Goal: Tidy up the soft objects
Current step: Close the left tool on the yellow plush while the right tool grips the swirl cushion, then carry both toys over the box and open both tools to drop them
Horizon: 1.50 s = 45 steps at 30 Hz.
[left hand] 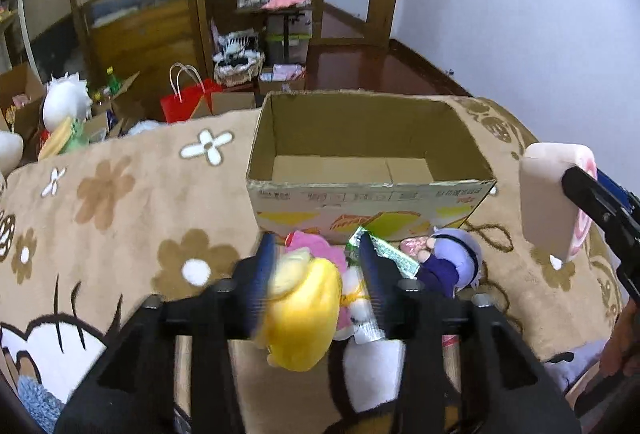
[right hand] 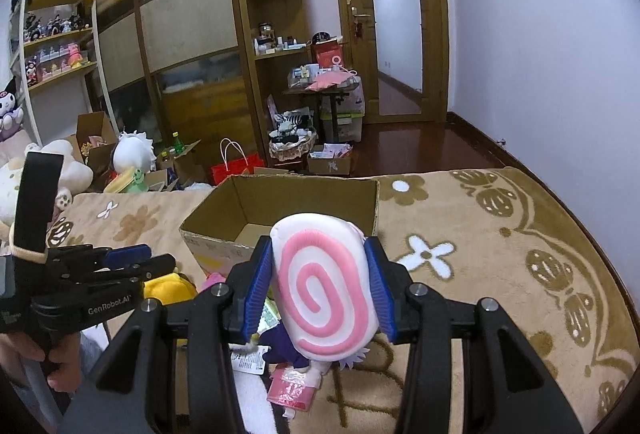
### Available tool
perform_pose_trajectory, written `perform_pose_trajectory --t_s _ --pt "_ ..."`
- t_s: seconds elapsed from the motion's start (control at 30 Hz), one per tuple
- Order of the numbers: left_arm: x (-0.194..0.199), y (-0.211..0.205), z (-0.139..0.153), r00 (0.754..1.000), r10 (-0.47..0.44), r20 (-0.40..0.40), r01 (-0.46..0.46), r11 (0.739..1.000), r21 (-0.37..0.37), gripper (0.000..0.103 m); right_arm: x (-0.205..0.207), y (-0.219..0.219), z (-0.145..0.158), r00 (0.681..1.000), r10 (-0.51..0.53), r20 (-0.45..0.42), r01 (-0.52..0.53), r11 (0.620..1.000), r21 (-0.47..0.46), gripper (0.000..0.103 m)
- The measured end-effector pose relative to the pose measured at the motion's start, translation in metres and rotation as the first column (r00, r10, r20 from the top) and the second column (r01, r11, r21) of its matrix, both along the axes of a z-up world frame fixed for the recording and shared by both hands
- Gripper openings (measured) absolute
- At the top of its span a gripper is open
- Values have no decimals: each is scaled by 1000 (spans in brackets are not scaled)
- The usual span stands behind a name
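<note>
Nearest, the left tongs [left hand: 316, 286] are closed around a yellow plush toy [left hand: 304, 310] above the flowered blanket [left hand: 120, 201]. To the right, the right tongs [right hand: 320, 286] squeeze a white pillow with a pink swirl [right hand: 324, 290]. Just beyond both stands an open cardboard box [left hand: 368, 189].

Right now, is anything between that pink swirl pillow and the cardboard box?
Nothing. In the right wrist view the swirl plush, clamped in the right gripper, hangs in front of the open cardboard box with only air between.
</note>
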<state>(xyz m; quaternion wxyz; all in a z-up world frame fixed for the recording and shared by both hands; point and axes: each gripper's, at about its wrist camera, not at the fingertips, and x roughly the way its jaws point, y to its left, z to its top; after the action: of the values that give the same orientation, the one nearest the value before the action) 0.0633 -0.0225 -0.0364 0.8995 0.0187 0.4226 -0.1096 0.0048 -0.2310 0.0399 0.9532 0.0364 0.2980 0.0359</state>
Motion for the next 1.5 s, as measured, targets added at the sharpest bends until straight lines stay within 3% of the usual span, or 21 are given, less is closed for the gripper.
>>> perform_pose_trajectory --t_s 0.1,0.17,0.2,0.37,0.4,0.47,0.63,1.03,1.17,1.5 --pt "2 0 -6 1000 11 -16 -11 1000 29 60 0 -1 -4 1000 3 -9 -4 1000 -5 48" --pt "5 -1 -13 999 17 -49 -16 999 37 77 0 -1 -5 1000 5 -15 -5 1000 -5 48" --pt "6 -1 -17 998 24 -60 -21 999 46 80 0 -1 -6 1000 5 -15 -5 1000 -6 48" --pt "15 1 -40 988 66 -141 -51 993 104 80 0 -1 -6 1000 7 -18 -7 1000 -3 48" --pt "17 3 -45 983 79 -163 -64 993 97 78 0 0 -7 1000 9 -21 -9 1000 -4 48" --pt "19 8 -48 978 96 -183 -81 992 92 47 0 2 -8 1000 12 -25 -13 1000 -9 48" --pt "18 18 -45 978 105 -183 -98 994 47 33 -1 5 -8 999 18 -26 -18 1000 -19 48" --pt "1 11 -19 996 54 -72 -51 998 31 28 -3 -2 -7 1000 0 -9 0 1000 -9 48" --pt "-6 11 -3 998 62 10 -63 997 45 28 -3 -5 -5 1000 -5 4 5 1000 -2 48" --pt "-7 14 47 974 98 206 -99 995 -7 28 10 -16 7 998 -33 56 31 999 20 48"
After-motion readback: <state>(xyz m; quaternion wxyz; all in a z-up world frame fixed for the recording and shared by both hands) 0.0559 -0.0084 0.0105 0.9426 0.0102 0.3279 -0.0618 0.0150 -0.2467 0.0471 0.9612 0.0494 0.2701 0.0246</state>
